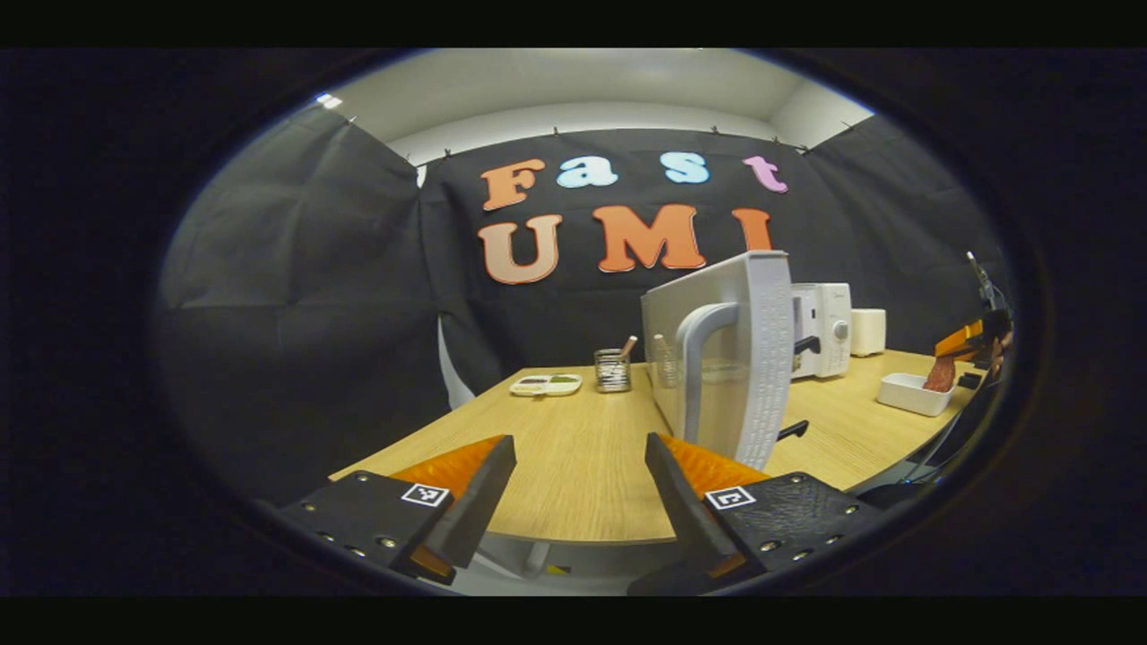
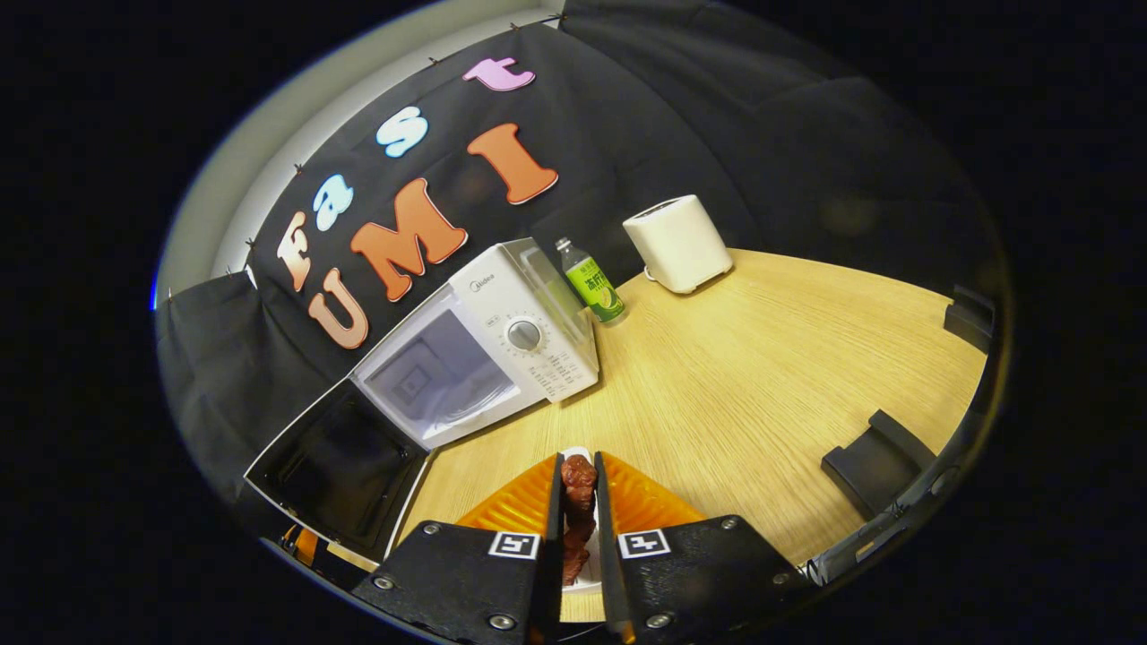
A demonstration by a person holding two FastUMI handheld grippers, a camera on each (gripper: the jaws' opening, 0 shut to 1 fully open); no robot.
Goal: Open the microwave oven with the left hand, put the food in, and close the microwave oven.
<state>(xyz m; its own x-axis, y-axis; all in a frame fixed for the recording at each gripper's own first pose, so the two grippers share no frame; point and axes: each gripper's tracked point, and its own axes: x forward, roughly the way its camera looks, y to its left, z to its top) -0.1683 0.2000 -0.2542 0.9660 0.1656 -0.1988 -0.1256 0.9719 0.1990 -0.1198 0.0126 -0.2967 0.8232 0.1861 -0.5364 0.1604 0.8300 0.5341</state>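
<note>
The white microwave [image 2: 529, 336] stands on the wooden table with its door [image 2: 336, 466] swung wide, showing the pale cavity [image 2: 439, 367]. In the left gripper view the door [image 1: 753, 358] is edge-on, its curved handle [image 1: 694, 367] facing me. My left gripper [image 1: 578, 475] is open and holds nothing, low in front of that handle and apart from it. My right gripper [image 2: 578, 466] is shut on a red-brown piece of food [image 2: 578, 488], just in front of the microwave. In the left gripper view the food [image 1: 941, 372] hangs over a white tray [image 1: 909, 394].
A green bottle [image 2: 591, 282] and a white toaster-like box [image 2: 678, 242] stand right of the microwave. Two black blocks [image 2: 874, 461] lie near the table's right edge. A mesh utensil cup [image 1: 613, 369] and a small divided dish [image 1: 547, 385] sit at the table's far left.
</note>
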